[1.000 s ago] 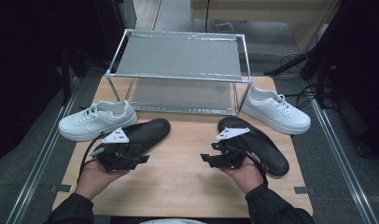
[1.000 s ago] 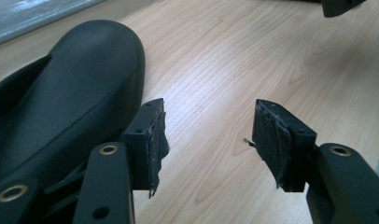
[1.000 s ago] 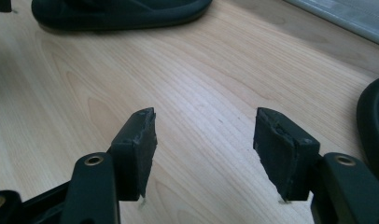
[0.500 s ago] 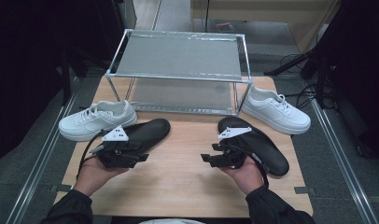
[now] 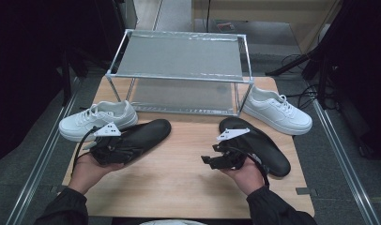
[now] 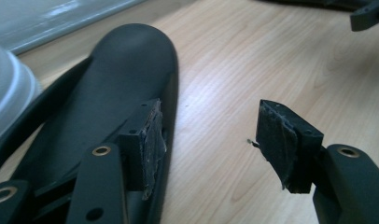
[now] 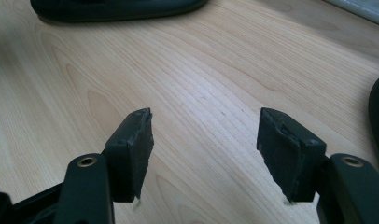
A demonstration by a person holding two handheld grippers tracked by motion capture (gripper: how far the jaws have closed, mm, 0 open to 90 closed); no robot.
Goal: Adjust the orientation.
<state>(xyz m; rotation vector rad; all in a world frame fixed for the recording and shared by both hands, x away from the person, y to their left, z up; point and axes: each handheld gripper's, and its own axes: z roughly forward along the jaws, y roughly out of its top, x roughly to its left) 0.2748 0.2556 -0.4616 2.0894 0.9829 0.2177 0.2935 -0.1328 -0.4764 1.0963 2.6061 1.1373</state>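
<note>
While both hands rest low in the frame | left gripper (image 5: 114, 149) jaws wide, empty, beside left black shoe (image 5: 140, 137) | right gripper (image 5: 217, 159) jaws just opened wider, empty, near right black shoe (image 5: 263, 145) | white sneakers (image 5: 97, 119) and rack (image 5: 179, 75) higher up on desk (image 5: 179, 173)

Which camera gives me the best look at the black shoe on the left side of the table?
The high view: it shows the left black shoe whole, beside the white shoe. The left gripper view shows only its toe end up close, partly behind a jaw. The right gripper view catches just a sliver at its top edge.
</note>
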